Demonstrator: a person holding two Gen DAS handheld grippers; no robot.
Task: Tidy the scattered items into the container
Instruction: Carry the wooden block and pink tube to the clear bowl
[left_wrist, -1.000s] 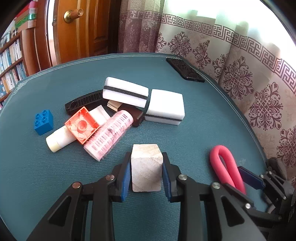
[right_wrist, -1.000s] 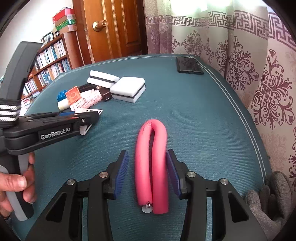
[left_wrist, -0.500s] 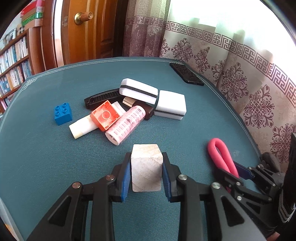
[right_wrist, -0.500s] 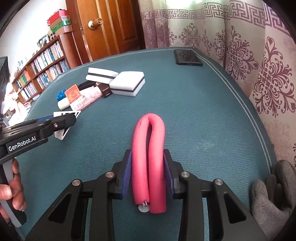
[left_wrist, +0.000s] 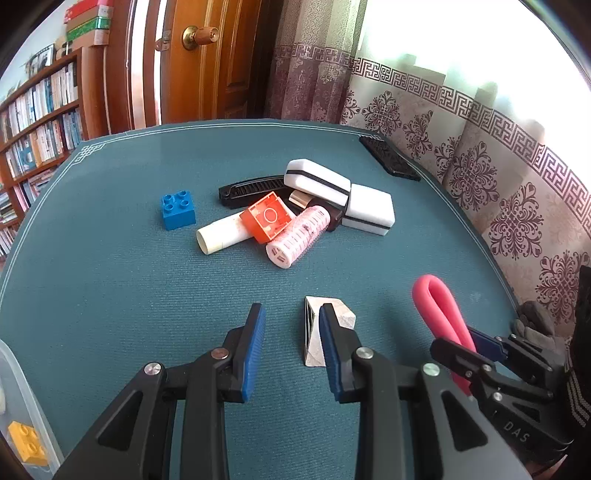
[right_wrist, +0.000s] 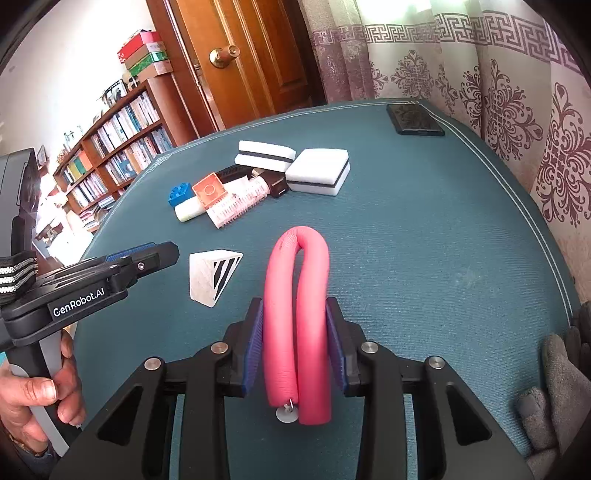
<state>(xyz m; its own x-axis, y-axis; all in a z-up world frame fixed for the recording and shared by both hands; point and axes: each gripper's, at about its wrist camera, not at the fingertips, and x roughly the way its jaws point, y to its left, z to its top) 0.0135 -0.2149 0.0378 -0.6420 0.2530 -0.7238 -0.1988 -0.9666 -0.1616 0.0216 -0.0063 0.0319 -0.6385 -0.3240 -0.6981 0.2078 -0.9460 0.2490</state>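
Right wrist, pink foam loop (right_wrist: 297, 317) between fingers (right_wrist: 255, 347)

Open table (left_wrist: 110, 280) near left; cluttered pile (left_wrist: 295, 214) mid-table; wooden block (left_wrist: 314, 332) beside left tongs (left_wrist: 291, 347).

place: room in a home | door: panelled wooden door (left_wrist: 207, 62) with brass knob (right_wrist: 223, 56) | shelves: wooden bookcase (right_wrist: 118, 136) packed with books | window side: patterned curtains (left_wrist: 461, 147) | surface: table (left_wrist: 110, 258) under teal cloth
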